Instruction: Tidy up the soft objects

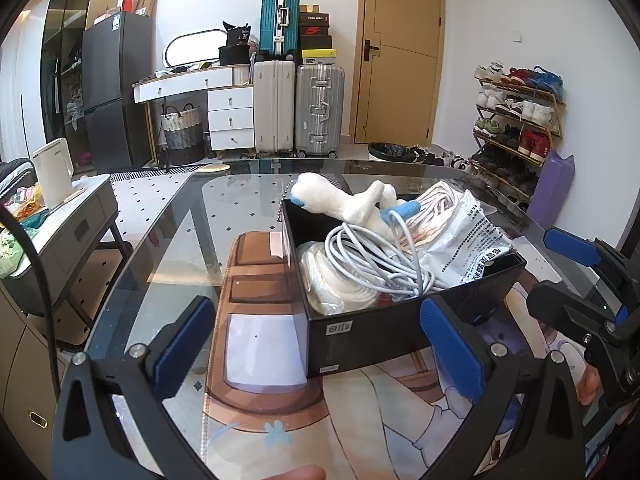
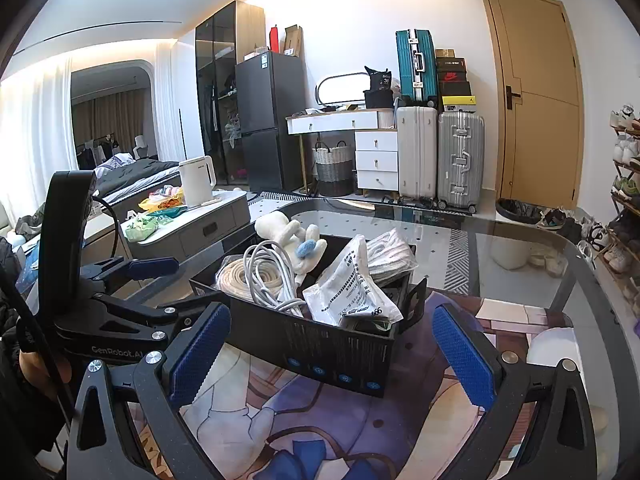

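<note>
A black box (image 1: 372, 336) (image 2: 332, 352) stands on the glass table. It holds a white plush toy with blue tips (image 1: 340, 200) (image 2: 292, 236), a coiled white cable (image 1: 380, 260) (image 2: 272, 276), a bagged rope coil (image 1: 332, 284) (image 2: 236, 272) and a printed white pouch (image 1: 468, 240) (image 2: 352, 288). My left gripper (image 1: 320, 348) is open just before the box's near wall, nothing between its blue pads. My right gripper (image 2: 332, 356) is open too, straddling the box's near corner without touching it. Each gripper shows in the other's view: the right gripper (image 1: 580, 280), the left gripper (image 2: 132, 292).
The glass table (image 1: 200, 216) carries a printed mat (image 1: 280, 420) under the box. A grey side table (image 2: 200, 220) with a white kettle (image 2: 196, 184) stands left. Suitcases (image 2: 440, 156), a dresser, a door and a shoe rack (image 1: 516, 120) line the far walls.
</note>
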`<state>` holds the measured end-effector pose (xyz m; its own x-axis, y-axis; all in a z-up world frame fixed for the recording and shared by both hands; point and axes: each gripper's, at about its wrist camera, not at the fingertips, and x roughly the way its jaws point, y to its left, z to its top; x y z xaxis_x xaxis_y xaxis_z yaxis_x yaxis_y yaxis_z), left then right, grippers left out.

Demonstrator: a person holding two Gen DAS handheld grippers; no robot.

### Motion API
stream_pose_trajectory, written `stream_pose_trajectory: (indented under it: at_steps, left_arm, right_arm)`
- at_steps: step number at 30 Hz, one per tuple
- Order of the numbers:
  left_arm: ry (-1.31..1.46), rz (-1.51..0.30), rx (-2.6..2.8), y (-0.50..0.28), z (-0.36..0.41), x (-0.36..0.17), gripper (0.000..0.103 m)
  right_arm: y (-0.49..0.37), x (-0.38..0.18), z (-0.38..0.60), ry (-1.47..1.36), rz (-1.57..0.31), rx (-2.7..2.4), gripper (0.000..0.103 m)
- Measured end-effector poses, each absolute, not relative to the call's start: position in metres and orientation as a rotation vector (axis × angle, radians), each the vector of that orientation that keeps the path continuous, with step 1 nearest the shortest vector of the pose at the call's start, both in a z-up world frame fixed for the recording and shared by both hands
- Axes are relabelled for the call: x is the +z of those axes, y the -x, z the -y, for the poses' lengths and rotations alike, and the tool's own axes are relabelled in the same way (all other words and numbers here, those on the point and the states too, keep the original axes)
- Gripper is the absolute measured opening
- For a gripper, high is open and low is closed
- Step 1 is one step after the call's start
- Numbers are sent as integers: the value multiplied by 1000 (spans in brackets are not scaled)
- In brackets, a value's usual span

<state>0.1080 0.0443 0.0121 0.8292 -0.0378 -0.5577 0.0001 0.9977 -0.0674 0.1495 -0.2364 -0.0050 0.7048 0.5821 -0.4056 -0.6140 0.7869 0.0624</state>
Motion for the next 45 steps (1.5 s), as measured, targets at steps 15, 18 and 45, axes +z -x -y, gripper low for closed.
stream_pose_trajectory:
  at_steps: [15,18,45]
  left_arm:
    - [68,-573,-16,-105,-44,12,103]
    - [69,-569,-21,-104,-45,13,103]
    - [64,-557,-23,-103,-43,17,103]
  right_arm:
    - [-148,-9,237,79,-411,664,102]
    - [-148,-9,238,75,-410,662,102]
    - [-146,-6,239,71,-402,664,102]
